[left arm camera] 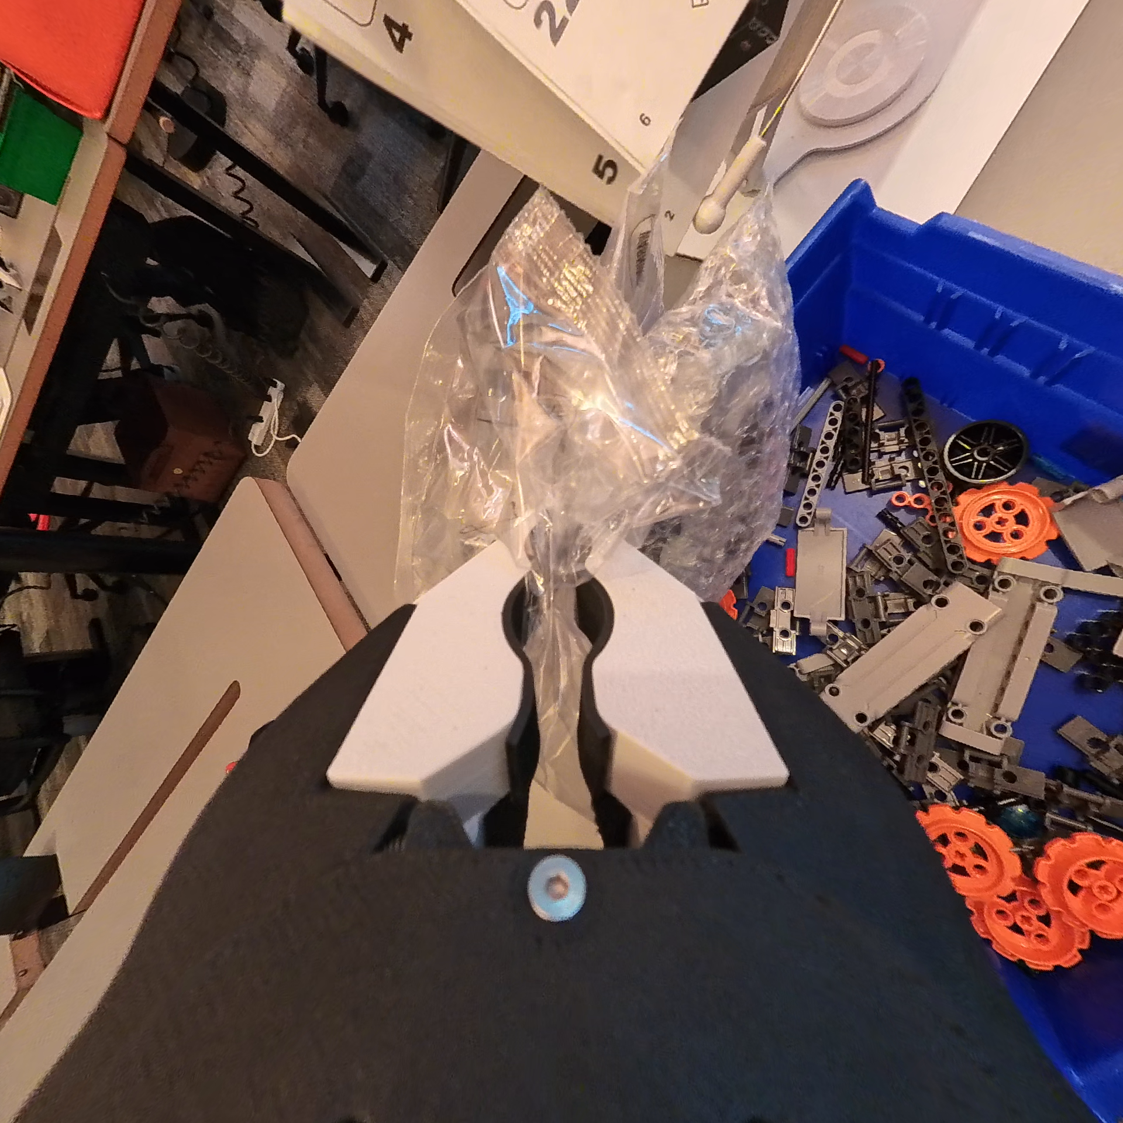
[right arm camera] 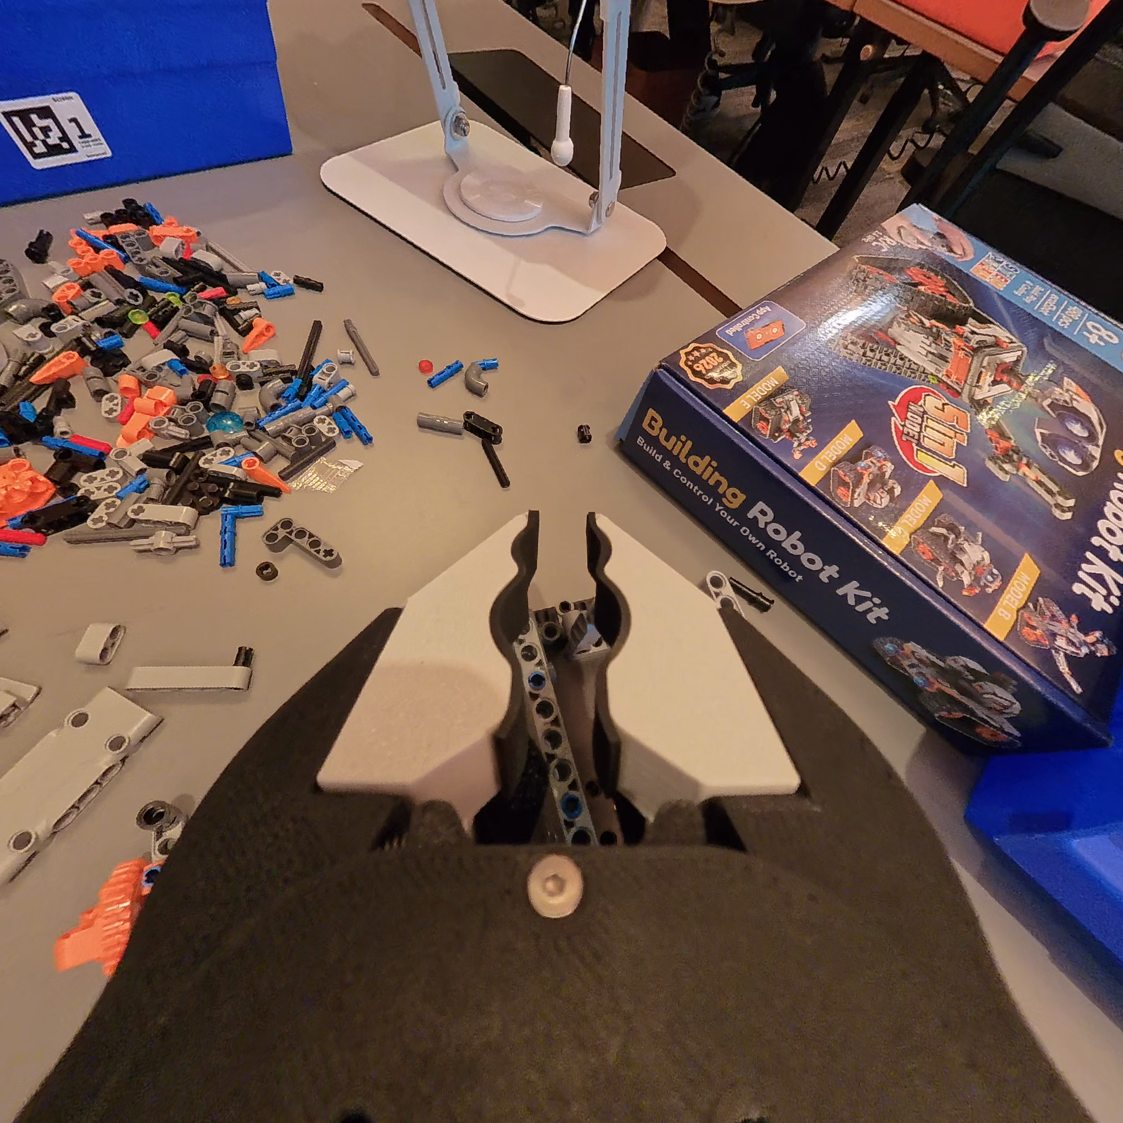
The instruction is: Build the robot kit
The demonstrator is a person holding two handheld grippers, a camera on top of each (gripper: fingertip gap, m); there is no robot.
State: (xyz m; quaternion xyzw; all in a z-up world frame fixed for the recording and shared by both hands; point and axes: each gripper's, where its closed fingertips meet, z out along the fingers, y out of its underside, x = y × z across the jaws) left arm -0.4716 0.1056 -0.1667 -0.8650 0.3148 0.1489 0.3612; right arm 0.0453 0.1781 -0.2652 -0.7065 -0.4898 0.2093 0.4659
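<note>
My left gripper (left arm camera: 556, 568) is shut on the bunched neck of a clear plastic bag (left arm camera: 583, 413) and holds it up beside a blue bin (left arm camera: 948, 316). The bin holds grey beams, dark small parts and orange gears (left arm camera: 1002, 522). My right gripper (right arm camera: 560, 516) hovers over a grey table (right arm camera: 425, 522). Its jaws stand narrowly apart around a grey holed beam with dark parts (right arm camera: 550, 699) that fills the gap between them. A pile of small blue, black, grey and orange parts (right arm camera: 164, 413) lies to its front left.
A blue building-kit box (right arm camera: 899, 486) lies at the right, and a white lamp base (right arm camera: 498, 243) stands ahead. Grey panels (right arm camera: 79, 759) and an orange part (right arm camera: 103, 923) lie at the left. A blue bin wall with a marker tag (right arm camera: 140, 91) is at the far left. In the left wrist view a white numbered board (left arm camera: 547, 73) stands behind the bag. The gap from one gripper's tips to the other's is roughly 55 cm.
</note>
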